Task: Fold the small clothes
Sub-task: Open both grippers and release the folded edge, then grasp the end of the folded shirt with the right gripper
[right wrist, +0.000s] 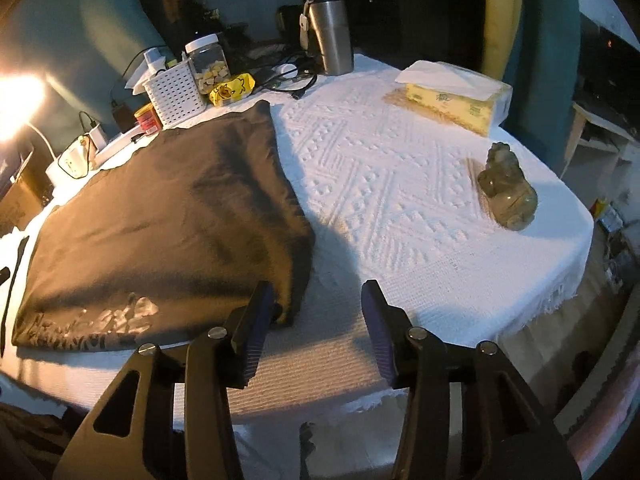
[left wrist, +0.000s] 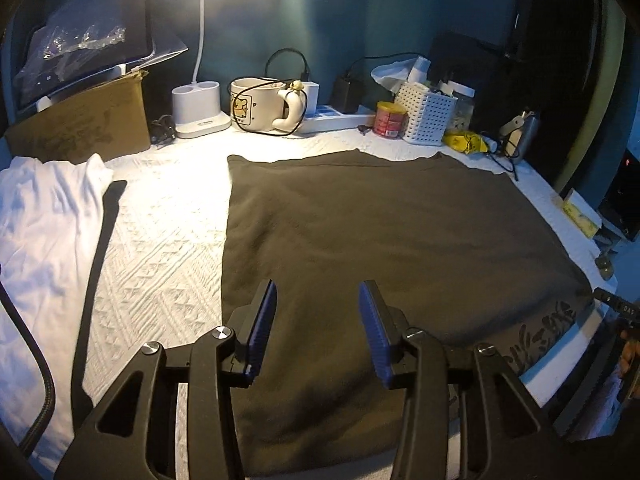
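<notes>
Currently, step in hand: a fold of the dark garment (left wrist: pixel 380 240) is judged just finished, with the cloth let go by both tongs.
Landmark: the dark garment, lying flat as a folded rectangle on the white textured cloth of the counter (right wrist: pixel 400 200).
Left tongs (left wrist: pixel 318 332): held partly open above the near part of the garment; nothing is gripped between the blue pads.
Right tongs (right wrist: pixel 316 332): held open at the garment's near right corner; the left pad sits just at that corner, yet no cloth is pinched.
Printed lettering (right wrist: pixel 92 328): seen along the garment's near edge, facing up.
White garment (left wrist: pixel 44 240): lying left of the dark garment, apart from it, not yet folded by the look of it.
Clutter: a white basket (left wrist: pixel 426 118), a mug (left wrist: pixel 256 104) and a lamp base (left wrist: pixel 200 108) are lined up beyond the garment's far edge; a tissue box (right wrist: pixel 456 100) and a small figurine (right wrist: pixel 506 192) stand to its right.
Next move, as judged: one edge of the dark garment would need to be pinched at two corners and carried across for another fold, or else the piece set aside and the white garment drawn in.
Care called for: both layers should be caught at each corner, so that the stack stays square.
</notes>
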